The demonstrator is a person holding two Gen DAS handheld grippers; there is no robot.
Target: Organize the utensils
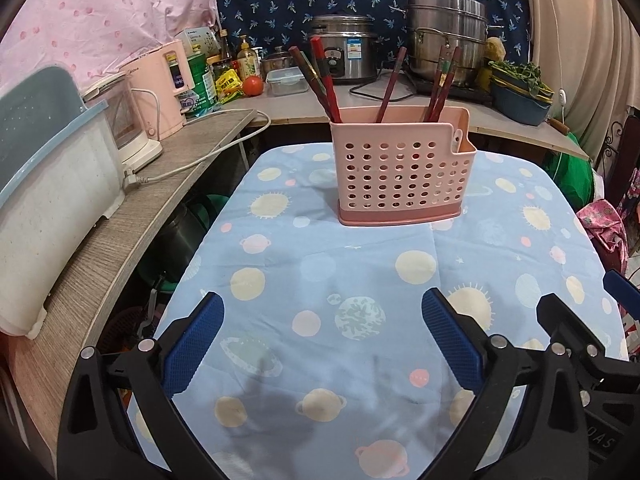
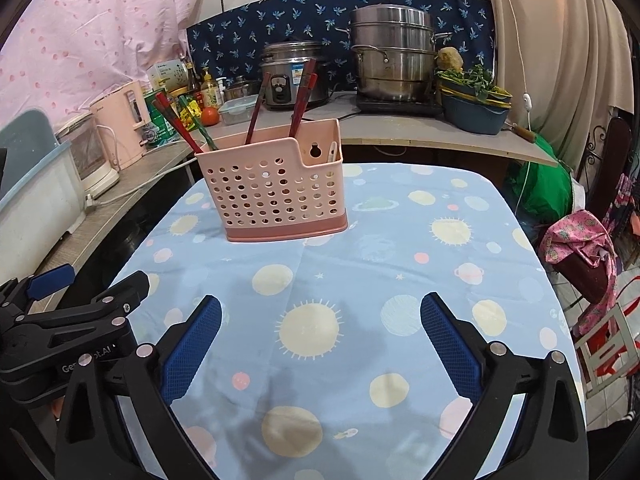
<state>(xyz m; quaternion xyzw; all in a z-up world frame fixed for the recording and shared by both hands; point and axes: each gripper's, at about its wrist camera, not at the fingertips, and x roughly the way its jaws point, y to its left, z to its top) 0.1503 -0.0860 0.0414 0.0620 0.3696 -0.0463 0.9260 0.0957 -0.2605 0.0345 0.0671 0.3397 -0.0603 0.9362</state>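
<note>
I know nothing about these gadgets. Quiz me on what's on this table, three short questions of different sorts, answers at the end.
1. True or false: the chopsticks lie flat on the tablecloth.
2. What colour is the perforated holder?
3. The left gripper and right gripper are: A) both open and empty, B) both clamped on chopsticks, C) one open, one shut.

Key: 1 false, they stand in the holder; 2 pink; 3 A.

Both grippers are black plastic frames with round silver rivets. The left gripper [image 1: 322,336] and the right gripper [image 2: 320,338] carry textured blue pads. White lettering marks their bodies.
</note>
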